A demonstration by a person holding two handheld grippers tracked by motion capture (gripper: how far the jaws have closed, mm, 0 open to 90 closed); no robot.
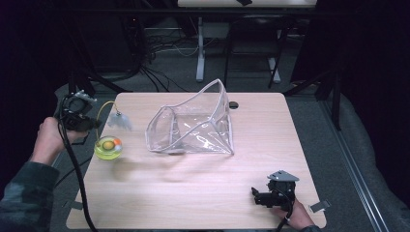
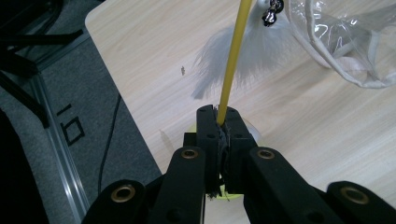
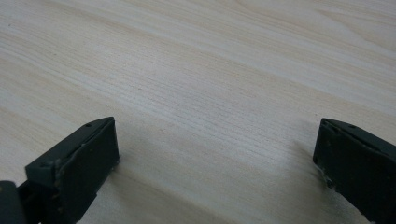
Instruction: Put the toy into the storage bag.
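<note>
A cat toy sits at the table's left: a yellow-green ball base (image 1: 108,147), a thin yellow wand (image 1: 102,112) arching up from it, and a white feather tuft (image 1: 119,121) at the wand's end. My left gripper (image 1: 93,124) is shut on the yellow wand (image 2: 232,60), which runs up from between the jaws toward the feather (image 2: 254,60) and a small dark bell (image 2: 272,11). The base is mostly hidden under the jaws. My right gripper (image 1: 255,195) rests low at the table's front right, its jaws wide open over bare wood (image 3: 215,154).
A clear plastic pouch (image 1: 193,125) with a white-trimmed mouth stands open mid-table, right of the toy; its edge shows as clear plastic (image 2: 345,42). The wooden table (image 1: 203,193) has a small dark hole (image 1: 234,104) near the back. The table's left edge is close to my left hand.
</note>
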